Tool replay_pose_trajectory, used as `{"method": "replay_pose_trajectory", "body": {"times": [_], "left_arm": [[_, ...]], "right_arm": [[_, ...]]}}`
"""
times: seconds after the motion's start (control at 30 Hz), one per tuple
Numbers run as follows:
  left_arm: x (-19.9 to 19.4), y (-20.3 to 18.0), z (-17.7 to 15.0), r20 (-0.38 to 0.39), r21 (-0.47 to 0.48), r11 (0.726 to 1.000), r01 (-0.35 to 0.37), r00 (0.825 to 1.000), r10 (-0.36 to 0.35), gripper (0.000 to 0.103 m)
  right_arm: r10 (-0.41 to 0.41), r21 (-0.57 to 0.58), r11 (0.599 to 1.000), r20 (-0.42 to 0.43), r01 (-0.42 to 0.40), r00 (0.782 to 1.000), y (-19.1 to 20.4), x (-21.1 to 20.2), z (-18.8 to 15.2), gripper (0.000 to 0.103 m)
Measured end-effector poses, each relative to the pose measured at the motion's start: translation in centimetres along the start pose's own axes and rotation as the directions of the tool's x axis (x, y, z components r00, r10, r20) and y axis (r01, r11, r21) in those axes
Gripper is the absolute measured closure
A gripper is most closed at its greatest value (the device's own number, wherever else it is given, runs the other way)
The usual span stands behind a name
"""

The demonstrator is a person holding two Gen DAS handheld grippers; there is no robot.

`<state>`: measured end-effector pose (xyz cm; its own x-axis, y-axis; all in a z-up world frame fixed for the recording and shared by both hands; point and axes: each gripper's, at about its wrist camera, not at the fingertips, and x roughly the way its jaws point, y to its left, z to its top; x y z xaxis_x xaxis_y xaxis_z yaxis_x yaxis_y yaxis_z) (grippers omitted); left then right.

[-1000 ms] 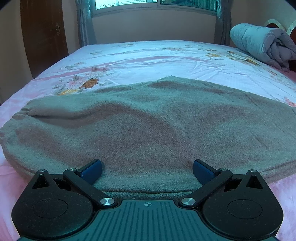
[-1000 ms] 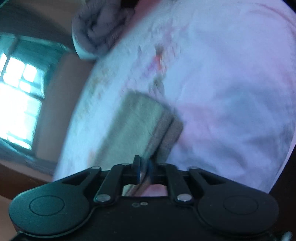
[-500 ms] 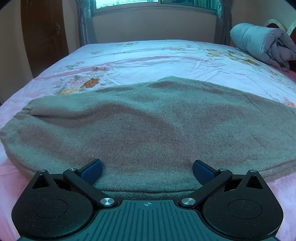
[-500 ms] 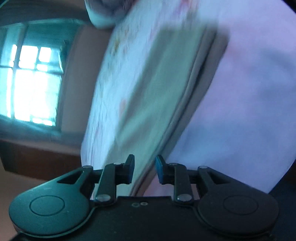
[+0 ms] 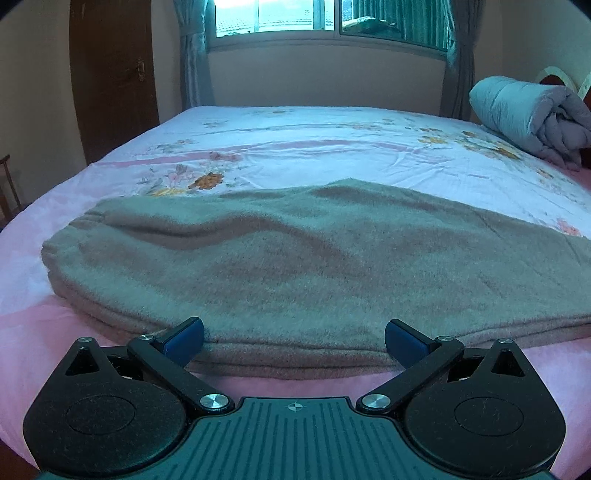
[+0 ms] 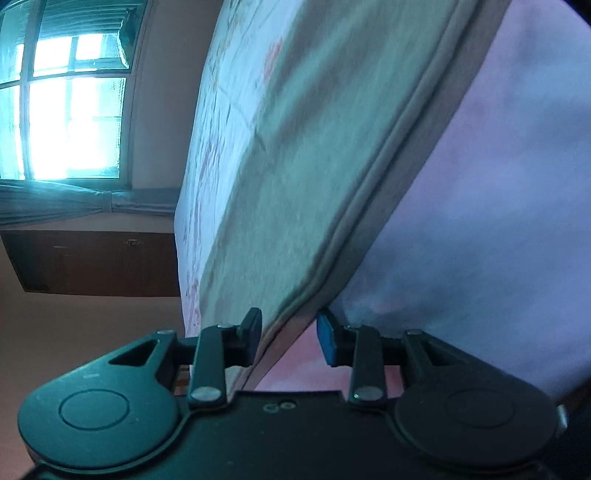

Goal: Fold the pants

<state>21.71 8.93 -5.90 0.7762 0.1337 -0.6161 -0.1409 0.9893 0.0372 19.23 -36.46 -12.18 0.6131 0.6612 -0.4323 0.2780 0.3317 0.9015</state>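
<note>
Grey-brown fleece pants (image 5: 295, 258) lie folded lengthwise across the bed, waistband end at the left, layered edge nearest me. My left gripper (image 5: 293, 338) is wide open at that near edge, its blue pads on either side of the fabric, holding nothing. In the right wrist view, rolled sideways, the same pants (image 6: 314, 147) show with their stacked edges running toward my right gripper (image 6: 288, 338). It is open, its jaws on either side of the pants' corner, gripping nothing.
The bed has a pink and white floral sheet (image 5: 332, 147). A rolled grey duvet (image 5: 528, 114) lies at the far right. A dark wooden door (image 5: 110, 74) stands at the left, a curtained window (image 5: 325, 18) behind the bed.
My right gripper has let go of the pants' edge and opened, rolling sideways. My left gripper has drawn back slightly from the pants, still open.
</note>
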Motion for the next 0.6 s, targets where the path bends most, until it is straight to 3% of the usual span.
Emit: {"method": "replay_pose_trajectory", "body": {"times": [0.23, 0.33, 0.4, 0.5, 0.6], "left_arm": [[0.0, 0.0, -0.2, -0.006, -0.003, 1.0, 0.002, 1.0, -0.002, 0.0], [0.2, -0.1, -0.1, -0.01, -0.001, 1.0, 0.0, 1.0, 0.0, 0.0], [0.1, -0.1, -0.2, -0.01, -0.001, 1.0, 0.001, 1.0, -0.001, 0.0], [0.2, 0.0, -0.2, -0.01, -0.001, 1.0, 0.004, 1.0, -0.004, 0.0], [0.2, -0.1, -0.2, -0.008, 0.0, 1.0, 0.002, 1.0, -0.002, 0.0]], "right_arm": [[0.021, 0.01, 1.0, 0.005, -0.021, 1.0, 0.3, 1.6, -0.1, 0.079], [-0.018, -0.012, 1.0, 0.012, 0.018, 1.0, 0.7, 2.3, 0.0, 0.095], [-0.014, -0.018, 1.0, 0.015, 0.015, 1.0, 0.8, 2.3, 0.0, 0.094], [-0.004, 0.018, 1.0, -0.012, 0.005, 1.0, 0.6, 1.7, -0.3, 0.082], [0.028, -0.012, 1.0, -0.054, -0.028, 0.998, 1.2, 1.0, -1.0, 0.082]]}}
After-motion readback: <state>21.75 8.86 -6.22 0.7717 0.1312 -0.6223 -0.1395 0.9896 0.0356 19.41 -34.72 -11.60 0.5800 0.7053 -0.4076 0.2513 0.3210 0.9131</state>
